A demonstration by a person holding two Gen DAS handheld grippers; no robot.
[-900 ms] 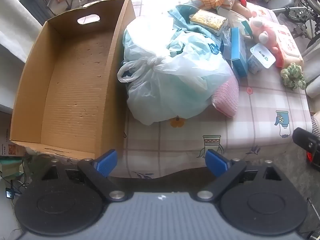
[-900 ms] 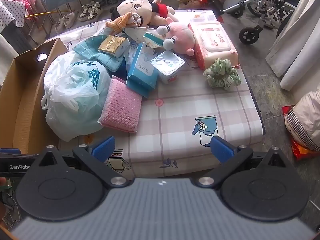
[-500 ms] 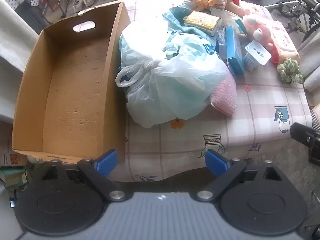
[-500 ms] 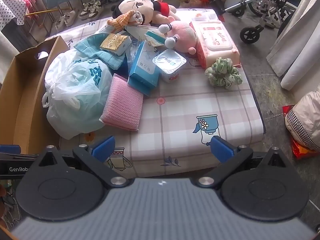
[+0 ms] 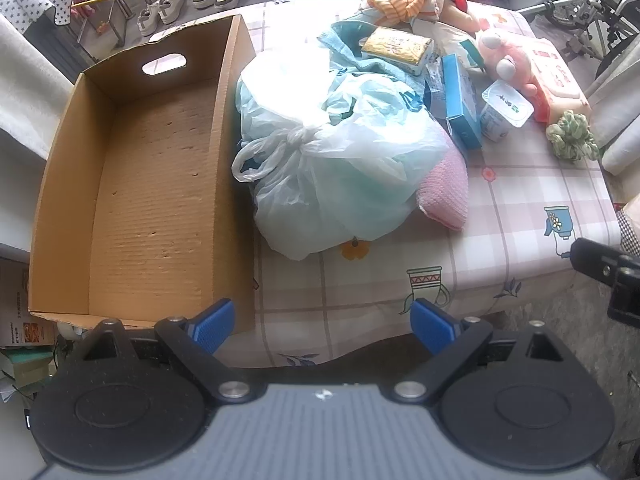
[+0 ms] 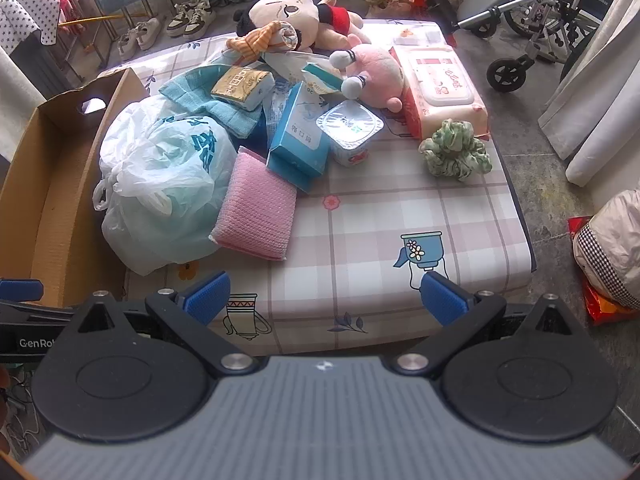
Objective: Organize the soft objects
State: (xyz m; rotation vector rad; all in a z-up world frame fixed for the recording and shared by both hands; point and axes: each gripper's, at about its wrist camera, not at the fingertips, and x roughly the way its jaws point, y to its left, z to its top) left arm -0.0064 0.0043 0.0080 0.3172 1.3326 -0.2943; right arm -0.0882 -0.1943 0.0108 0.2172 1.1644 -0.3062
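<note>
lived-in home, sneakers [image 6: 191,16] on floor, wheelchair [image 6: 544,20], curtains [image 6: 592,92], patterned tablecloth [image 6: 380,216]

Both claws [image 5: 322,326] [image 6: 326,296] wide, empty.

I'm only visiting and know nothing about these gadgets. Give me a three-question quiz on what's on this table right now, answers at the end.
1. True or false: the cardboard box already holds a soft toy.
2. What touches the knotted plastic bag on the side away from the box? A) green scrunchie B) pink sponge C) wet wipes pack
3. Fill in: the left gripper and right gripper both hang with jaws ____ and nothing between them.

Key: 1 false, the box is empty. 2 B. 3 open.
</note>
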